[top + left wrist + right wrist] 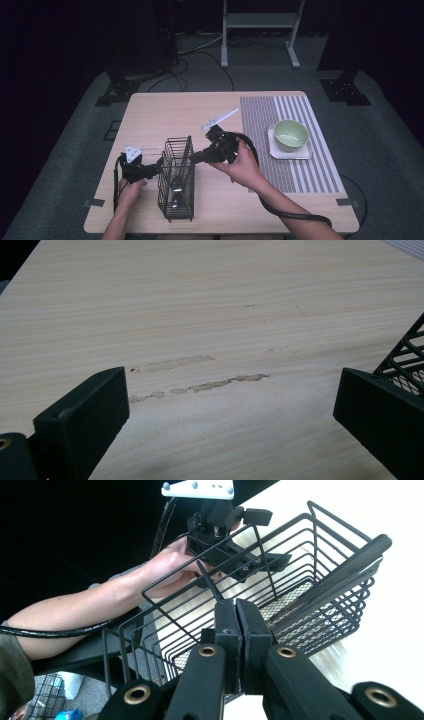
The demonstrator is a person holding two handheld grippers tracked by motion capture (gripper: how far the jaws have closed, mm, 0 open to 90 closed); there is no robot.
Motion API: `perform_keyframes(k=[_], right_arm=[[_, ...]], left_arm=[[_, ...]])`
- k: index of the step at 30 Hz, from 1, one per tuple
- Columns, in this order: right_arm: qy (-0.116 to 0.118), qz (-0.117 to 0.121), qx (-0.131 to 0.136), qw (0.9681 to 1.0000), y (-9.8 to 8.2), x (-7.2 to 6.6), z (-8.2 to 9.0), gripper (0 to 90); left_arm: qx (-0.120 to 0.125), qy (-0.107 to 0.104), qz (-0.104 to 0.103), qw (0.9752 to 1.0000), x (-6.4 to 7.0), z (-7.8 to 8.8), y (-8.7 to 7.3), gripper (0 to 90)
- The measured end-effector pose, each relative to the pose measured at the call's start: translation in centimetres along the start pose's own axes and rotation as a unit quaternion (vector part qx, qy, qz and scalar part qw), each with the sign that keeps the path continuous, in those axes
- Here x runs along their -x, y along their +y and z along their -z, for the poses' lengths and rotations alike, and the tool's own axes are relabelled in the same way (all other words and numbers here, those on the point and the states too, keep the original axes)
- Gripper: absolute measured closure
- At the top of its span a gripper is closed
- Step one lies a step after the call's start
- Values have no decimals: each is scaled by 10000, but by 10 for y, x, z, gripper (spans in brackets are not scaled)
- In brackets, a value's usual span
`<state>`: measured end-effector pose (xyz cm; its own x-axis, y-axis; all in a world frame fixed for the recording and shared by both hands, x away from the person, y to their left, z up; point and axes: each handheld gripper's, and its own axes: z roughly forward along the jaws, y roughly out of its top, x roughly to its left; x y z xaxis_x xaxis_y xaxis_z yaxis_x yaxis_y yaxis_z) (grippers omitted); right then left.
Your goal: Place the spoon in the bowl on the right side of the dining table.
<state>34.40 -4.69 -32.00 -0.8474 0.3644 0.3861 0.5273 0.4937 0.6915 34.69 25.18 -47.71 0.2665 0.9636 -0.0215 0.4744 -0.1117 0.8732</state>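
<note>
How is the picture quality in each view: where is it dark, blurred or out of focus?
High view: the table is evenly lit, the room behind is nearly black, the picture slightly soft. Left gripper view: the wood grain is sharp farther off, while the close black jaws look soft. Right gripper view: the wire basket is fairly sharp; the bright tabletop washes out at right, the left background is black.

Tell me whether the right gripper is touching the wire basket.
Touching. In the right gripper view, the right gripper has its jaws shut together on a thin wire of the black wire basket at the near rim.
</note>
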Motion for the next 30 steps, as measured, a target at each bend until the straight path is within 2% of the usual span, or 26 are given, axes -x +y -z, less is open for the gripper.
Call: perform_keyframes(k=[4, 23, 30], right_arm=[[-32, -34, 65, 10000, 1, -1, 8, 886], [107, -341, 468, 9983, 6, 3, 40, 886], [154, -368, 606, 9974, 9, 2, 51, 886]], left_arm=[[-7, -2, -8, 10000, 0, 0, 0, 4], [-4, -4, 8, 10000, 0, 0, 0, 4], [7, 4, -14, 10000, 0, 0, 0, 4]])
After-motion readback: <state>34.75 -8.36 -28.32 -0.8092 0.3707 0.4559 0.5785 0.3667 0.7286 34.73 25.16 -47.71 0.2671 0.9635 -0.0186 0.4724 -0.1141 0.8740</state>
